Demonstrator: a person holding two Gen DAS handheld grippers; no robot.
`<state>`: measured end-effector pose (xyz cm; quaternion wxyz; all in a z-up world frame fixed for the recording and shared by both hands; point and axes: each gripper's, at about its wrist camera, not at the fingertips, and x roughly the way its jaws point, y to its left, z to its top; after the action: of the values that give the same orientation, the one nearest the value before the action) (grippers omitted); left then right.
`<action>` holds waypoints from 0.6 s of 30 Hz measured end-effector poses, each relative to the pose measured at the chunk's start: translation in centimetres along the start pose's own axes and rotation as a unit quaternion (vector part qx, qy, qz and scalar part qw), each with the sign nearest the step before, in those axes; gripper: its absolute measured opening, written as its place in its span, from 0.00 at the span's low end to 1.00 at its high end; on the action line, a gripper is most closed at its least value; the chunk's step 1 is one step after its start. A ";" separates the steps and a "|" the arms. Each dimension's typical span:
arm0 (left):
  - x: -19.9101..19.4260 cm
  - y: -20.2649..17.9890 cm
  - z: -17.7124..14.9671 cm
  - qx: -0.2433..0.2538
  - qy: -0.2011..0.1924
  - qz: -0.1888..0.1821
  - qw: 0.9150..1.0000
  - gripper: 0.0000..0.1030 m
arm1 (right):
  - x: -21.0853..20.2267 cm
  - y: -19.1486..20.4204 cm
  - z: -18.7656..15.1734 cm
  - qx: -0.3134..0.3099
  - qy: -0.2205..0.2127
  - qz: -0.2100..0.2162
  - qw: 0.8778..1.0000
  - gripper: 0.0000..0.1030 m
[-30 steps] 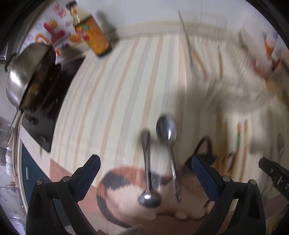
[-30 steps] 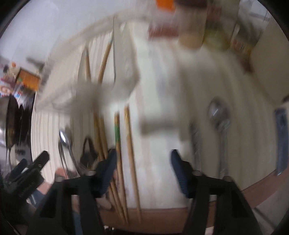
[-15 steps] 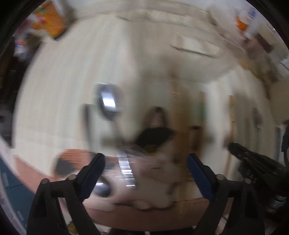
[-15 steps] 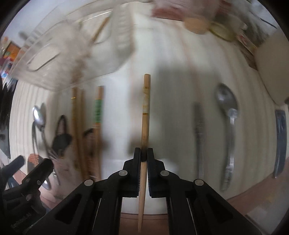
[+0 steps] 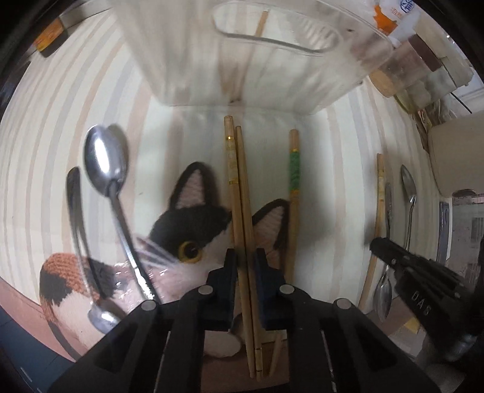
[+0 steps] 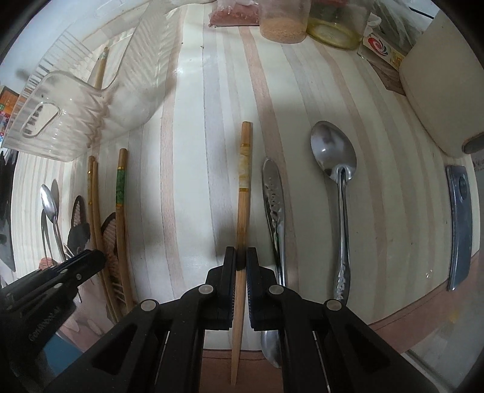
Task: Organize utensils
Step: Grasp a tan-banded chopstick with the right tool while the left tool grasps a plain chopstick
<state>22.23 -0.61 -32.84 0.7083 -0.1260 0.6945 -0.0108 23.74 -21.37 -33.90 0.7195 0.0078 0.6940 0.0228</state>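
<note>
My left gripper (image 5: 244, 260) is shut on a pair of wooden chopsticks (image 5: 239, 193) lying over a cat-shaped mat (image 5: 193, 229). A green-banded chopstick (image 5: 293, 193) lies just right of them; two steel spoons (image 5: 104, 169) lie to the left. A clear plastic utensil basket (image 5: 248, 57) stands just beyond, with one chopstick inside. My right gripper (image 6: 240, 260) is shut on a single chopstick (image 6: 243, 196) with a pale band. Right of it lie two steel spoons (image 6: 335, 169), one handle up (image 6: 273, 199). The basket shows at upper left in the right wrist view (image 6: 75, 112).
Jars of spices and oil (image 6: 284, 21) stand at the back of the striped counter (image 6: 196, 121). A cream appliance (image 6: 447, 78) is at the right, with a grey flat tool (image 6: 459, 223) in front. The counter's front edge runs just under both grippers.
My left gripper swung right from the spoons and shut on the chopstick pair. My right gripper shut on the single chopstick half a second ago and still holds it.
</note>
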 end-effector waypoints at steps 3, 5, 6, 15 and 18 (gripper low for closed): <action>-0.2 1.4 -0.4 -0.007 0.006 -0.016 1.000 0.07 | 0.1 0.0 -0.2 -0.001 0.000 0.003 1.000 0.06; 0.1 2.8 -0.5 -0.031 0.014 -0.048 0.998 0.13 | 0.1 -0.1 -0.4 0.001 0.001 0.006 1.000 0.06; 0.4 3.7 -0.7 -0.046 0.017 -0.070 0.996 0.13 | 0.2 -0.3 -0.4 0.003 0.002 0.008 1.000 0.06; 0.2 3.3 -0.9 -0.030 0.011 -0.057 0.998 0.13 | 0.1 -0.6 -0.1 0.004 0.004 0.007 1.000 0.06; -0.2 3.5 -1.0 -0.033 0.010 -0.056 0.998 0.13 | 0.2 -0.7 -0.1 0.009 0.007 0.012 1.000 0.07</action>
<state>20.70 2.65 -33.32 0.6951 -0.1882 0.6933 -0.0287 23.67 -22.06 -34.10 0.7146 0.0225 0.6987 0.0257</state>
